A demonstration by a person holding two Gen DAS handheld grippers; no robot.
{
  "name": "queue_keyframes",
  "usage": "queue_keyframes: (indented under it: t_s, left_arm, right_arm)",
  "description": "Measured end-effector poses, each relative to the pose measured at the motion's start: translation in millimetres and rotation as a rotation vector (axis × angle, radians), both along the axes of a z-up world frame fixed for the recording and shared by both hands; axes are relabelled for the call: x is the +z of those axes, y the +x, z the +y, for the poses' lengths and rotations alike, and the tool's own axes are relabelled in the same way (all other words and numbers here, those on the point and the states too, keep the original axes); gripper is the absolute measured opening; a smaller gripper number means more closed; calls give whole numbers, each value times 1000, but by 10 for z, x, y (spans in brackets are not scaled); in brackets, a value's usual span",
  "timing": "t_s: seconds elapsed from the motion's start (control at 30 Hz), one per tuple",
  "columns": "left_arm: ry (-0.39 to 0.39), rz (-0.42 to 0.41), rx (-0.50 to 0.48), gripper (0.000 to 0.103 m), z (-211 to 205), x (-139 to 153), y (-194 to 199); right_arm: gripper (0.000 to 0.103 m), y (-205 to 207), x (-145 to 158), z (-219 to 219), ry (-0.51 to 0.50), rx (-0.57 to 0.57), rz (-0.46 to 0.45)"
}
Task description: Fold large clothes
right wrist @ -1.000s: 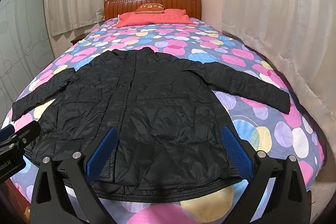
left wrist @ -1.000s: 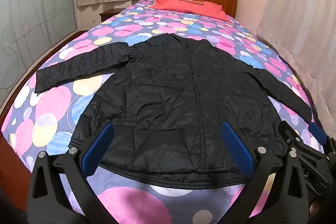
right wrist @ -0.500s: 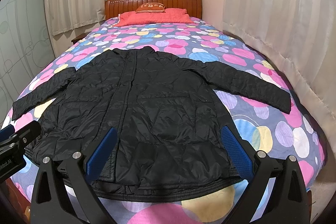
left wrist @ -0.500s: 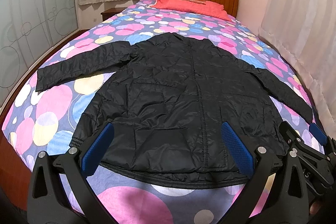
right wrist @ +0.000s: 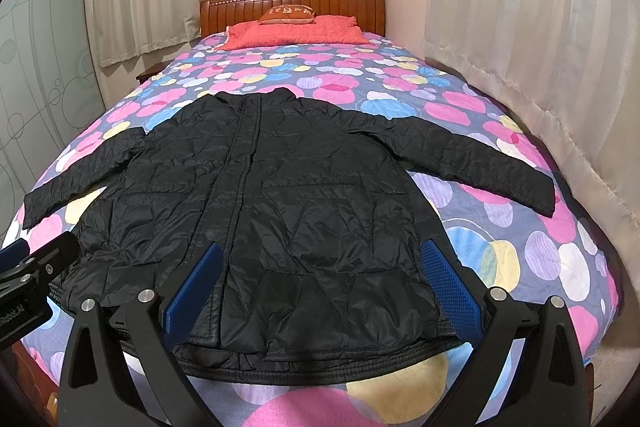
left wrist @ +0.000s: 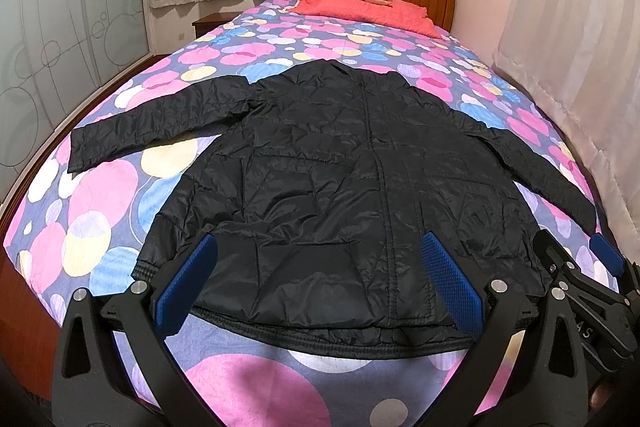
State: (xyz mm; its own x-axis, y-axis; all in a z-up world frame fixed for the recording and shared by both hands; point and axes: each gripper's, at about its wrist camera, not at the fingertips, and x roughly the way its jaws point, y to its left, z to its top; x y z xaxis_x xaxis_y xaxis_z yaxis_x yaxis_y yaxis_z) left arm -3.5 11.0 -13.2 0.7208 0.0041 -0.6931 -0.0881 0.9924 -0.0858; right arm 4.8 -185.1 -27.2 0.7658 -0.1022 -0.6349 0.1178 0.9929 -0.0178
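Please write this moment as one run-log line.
stage: pre-fold | jacket: flat on bed, sleeves spread | left gripper: open, empty | right gripper: open, empty

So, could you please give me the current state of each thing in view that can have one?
black jacket: spread flat on the bed, closed at the front, both sleeves out to the sides, unfolded.
left claw: open, empty, above the jacket's hem.
right claw: open, empty, above the hem.
red pillow: lying flat by the headboard.
small cushion: resting on the pillow.
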Motion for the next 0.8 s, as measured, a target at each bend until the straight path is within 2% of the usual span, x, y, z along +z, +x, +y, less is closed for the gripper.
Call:
queue_keyframes:
  t_s: [0.8]
  left_arm:
    - [-4, 7, 2, 101, 33, -32, 3]
  right_arm:
    - [98, 16, -16, -1, 0, 0, 2]
